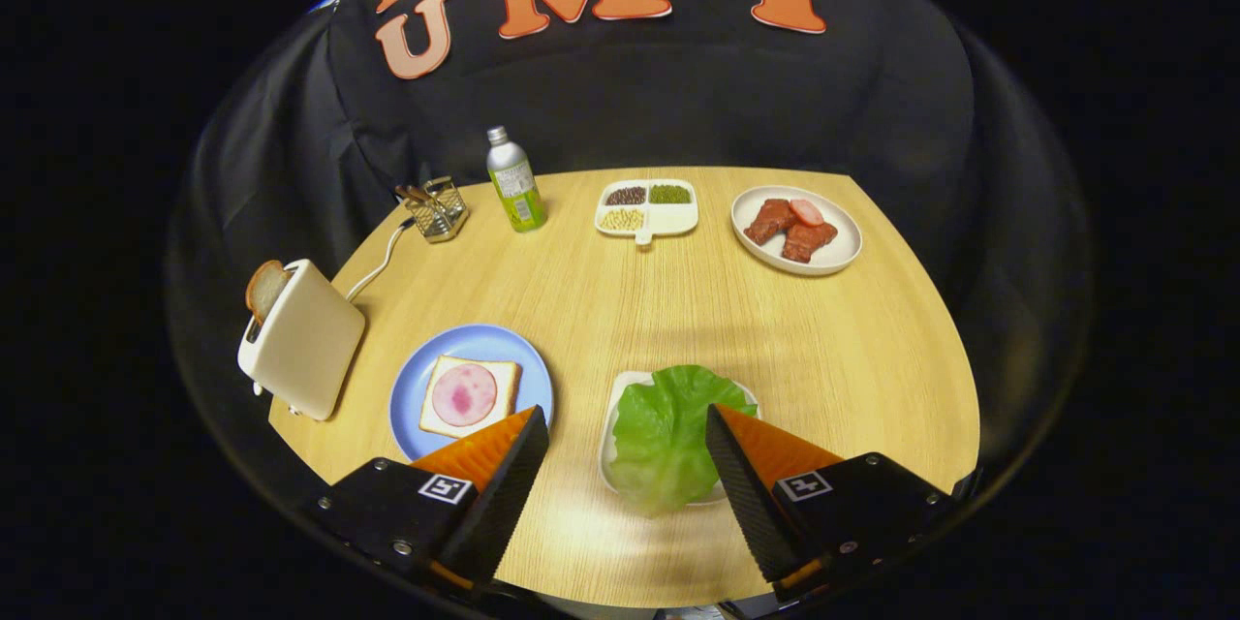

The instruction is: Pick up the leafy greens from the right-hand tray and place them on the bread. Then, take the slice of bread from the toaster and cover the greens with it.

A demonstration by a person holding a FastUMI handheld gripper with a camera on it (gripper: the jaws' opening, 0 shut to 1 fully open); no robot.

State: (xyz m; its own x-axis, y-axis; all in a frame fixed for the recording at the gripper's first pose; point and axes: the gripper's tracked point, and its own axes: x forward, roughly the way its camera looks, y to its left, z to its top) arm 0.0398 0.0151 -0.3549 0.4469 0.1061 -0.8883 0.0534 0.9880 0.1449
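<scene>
The gripper (628,431) is held wide open and empty above the table (852,349). The leafy greens (668,431) lie on their tray (612,426) between the fingertips, nearer the right one, long axis running near-to-far.

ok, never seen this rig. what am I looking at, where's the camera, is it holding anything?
It is a handheld two-finger gripper, carried by a person; the fisheye camera rides on it and looks forward along the fingers. The fingers are open and hold nothing. Between them lies a lettuce leaf on a small white tray. Beside the left finger, a blue plate carries bread with a ham slice. Further left, a toaster with a bread slice sticking up. Beyond: a bottle, a divided dish of beans and a plate of meat.
</scene>
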